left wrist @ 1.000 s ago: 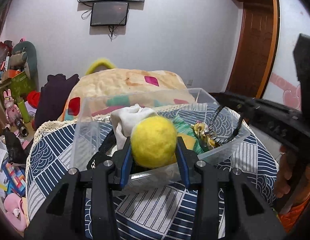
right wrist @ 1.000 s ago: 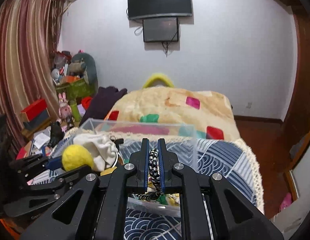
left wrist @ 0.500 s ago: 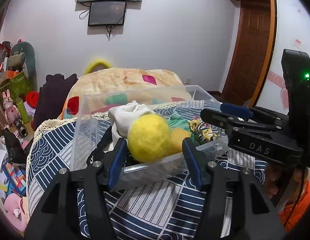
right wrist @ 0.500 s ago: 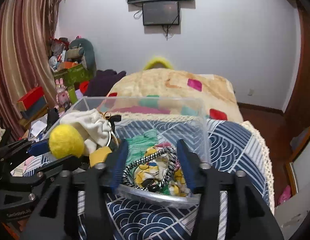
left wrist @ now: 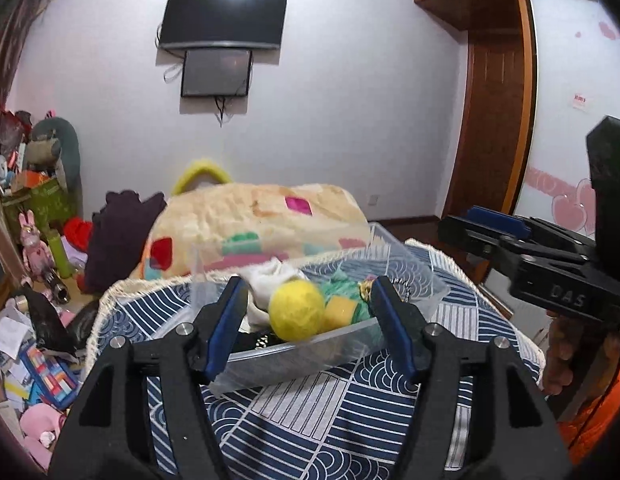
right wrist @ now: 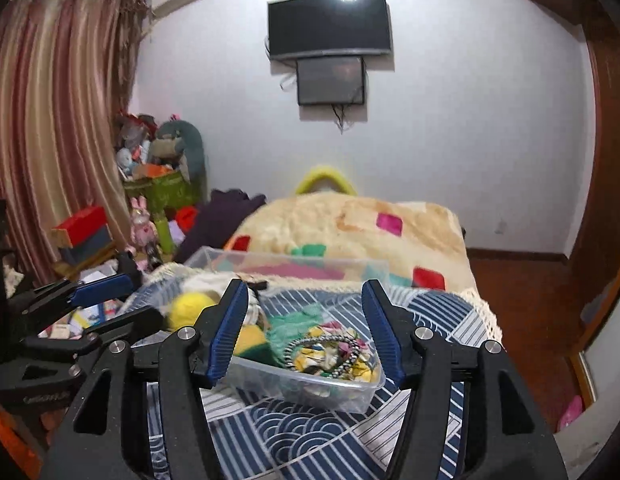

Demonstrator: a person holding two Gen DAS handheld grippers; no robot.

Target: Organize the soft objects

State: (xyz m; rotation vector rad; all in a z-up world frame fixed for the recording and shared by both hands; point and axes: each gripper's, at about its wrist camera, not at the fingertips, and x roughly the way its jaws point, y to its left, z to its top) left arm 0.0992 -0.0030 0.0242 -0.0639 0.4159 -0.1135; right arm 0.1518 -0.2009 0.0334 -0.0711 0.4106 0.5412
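Both jaws have just been opening, nothing pinched now. The left hand-held gripper (left wrist: 310, 322) fills the bottom of its frame, spread wide, with the yellow felt ball (left wrist: 297, 311) lying loose in the clear plastic bin (left wrist: 322, 354) mid-frame. The right hand-held gripper (right wrist: 304, 330) is spread too, with the black-and-white braided cord (right wrist: 324, 350) dropped in that bin's right end. The bin sits on the blue patterned bedspread (left wrist: 350, 412); a beige blanket (left wrist: 258, 220) is heaped behind, and a TV (left wrist: 224, 18) hangs high on the wall.
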